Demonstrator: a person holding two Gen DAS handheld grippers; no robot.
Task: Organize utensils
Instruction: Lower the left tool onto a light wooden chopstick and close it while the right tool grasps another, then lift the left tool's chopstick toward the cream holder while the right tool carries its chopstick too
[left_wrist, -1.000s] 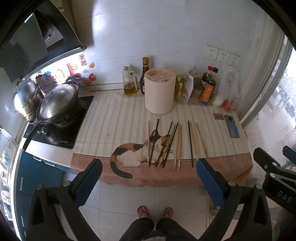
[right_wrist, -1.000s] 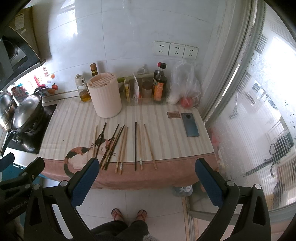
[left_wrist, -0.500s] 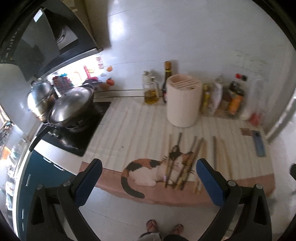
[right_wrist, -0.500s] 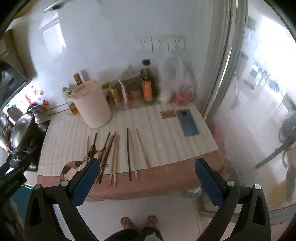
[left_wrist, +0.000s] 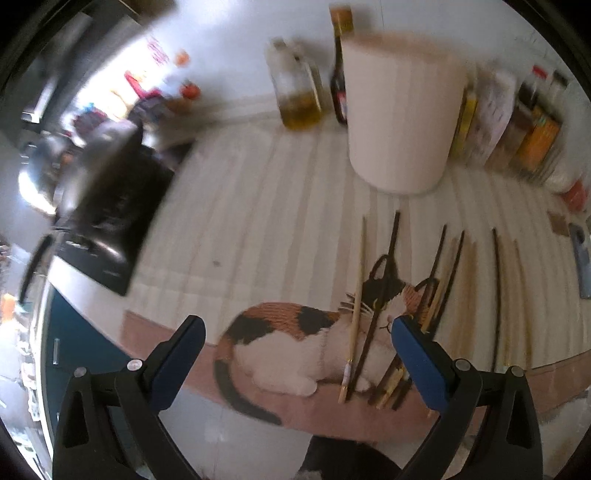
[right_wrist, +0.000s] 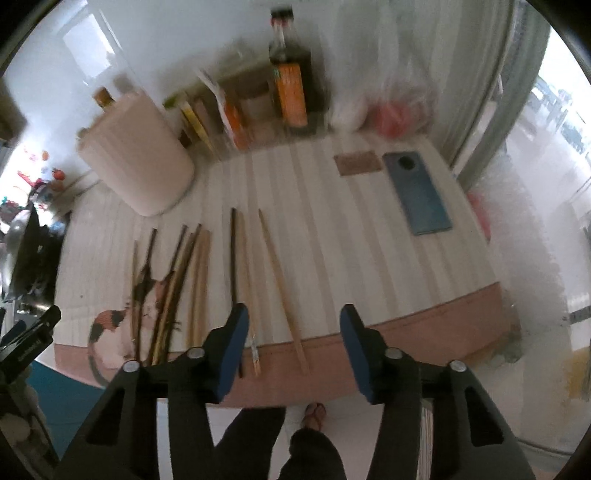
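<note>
Counter (right_wrist: 369, 236) holds everything loose; nothing looks sorted yet. Holder (left_wrist: 400, 110) stands at 12 o'clock, apparently empty. Chopsticks (right_wrist: 199, 280) all lie flat at 6 o'clock. Left gripper (left_wrist: 295, 354) gapes wide, empty; right gripper (right_wrist: 293, 339) half open, empty, over one pale chopstick (right_wrist: 280, 288)

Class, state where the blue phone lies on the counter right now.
In the right wrist view, the blue phone lies flat at the counter's right end, beside a small brown card, right of the chopsticks.
</note>
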